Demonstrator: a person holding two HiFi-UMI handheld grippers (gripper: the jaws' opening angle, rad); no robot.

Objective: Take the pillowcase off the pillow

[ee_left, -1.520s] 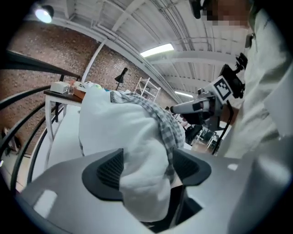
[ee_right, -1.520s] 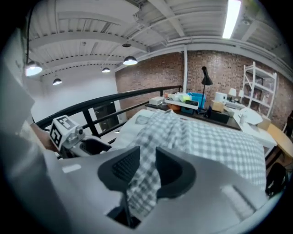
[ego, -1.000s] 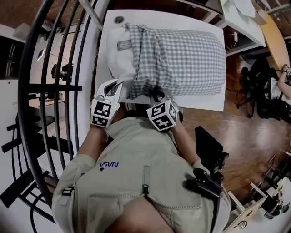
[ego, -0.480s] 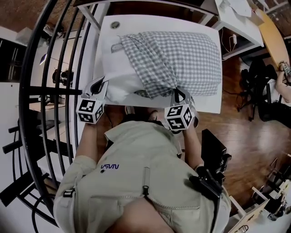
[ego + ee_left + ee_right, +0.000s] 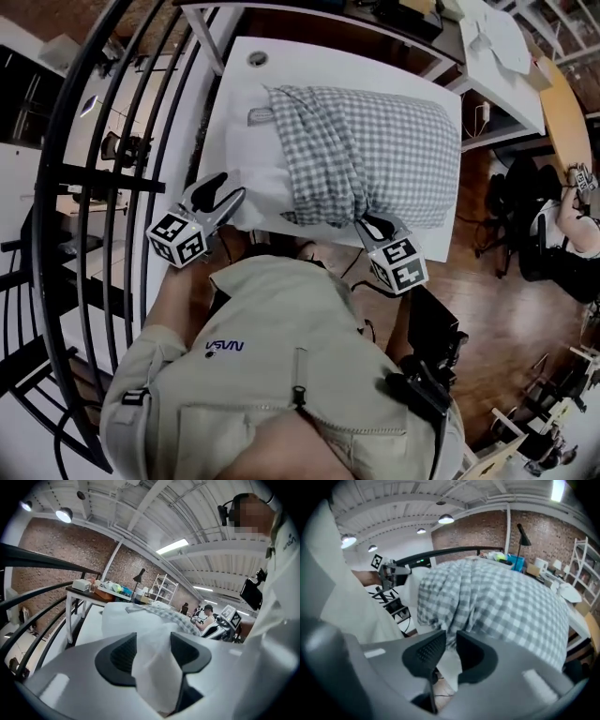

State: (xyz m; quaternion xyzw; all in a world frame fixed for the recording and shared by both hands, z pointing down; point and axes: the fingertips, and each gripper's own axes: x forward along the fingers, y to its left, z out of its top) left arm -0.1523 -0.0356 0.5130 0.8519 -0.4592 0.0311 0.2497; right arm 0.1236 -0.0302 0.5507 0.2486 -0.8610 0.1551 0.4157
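Pillow (image 5: 248, 159) lay on the table (image 5: 328, 66), half out of its checked pillowcase (image 5: 384, 141). Your left gripper (image 5: 230, 187) had just spread its jaws, pillow cloth loose between them. Your right gripper (image 5: 368, 222) had just parted its jaws at the pillowcase edge, maybe to grab afresh.

One pillow (image 5: 246, 169), one pillowcase (image 5: 394, 141), two grippers (image 5: 223, 188) (image 5: 371, 222).

Bright, even light from ceiling lamps (image 5: 64, 513); the white pillow (image 5: 247, 161) nearly washes out; edges bend and darken; nearest parts blur.
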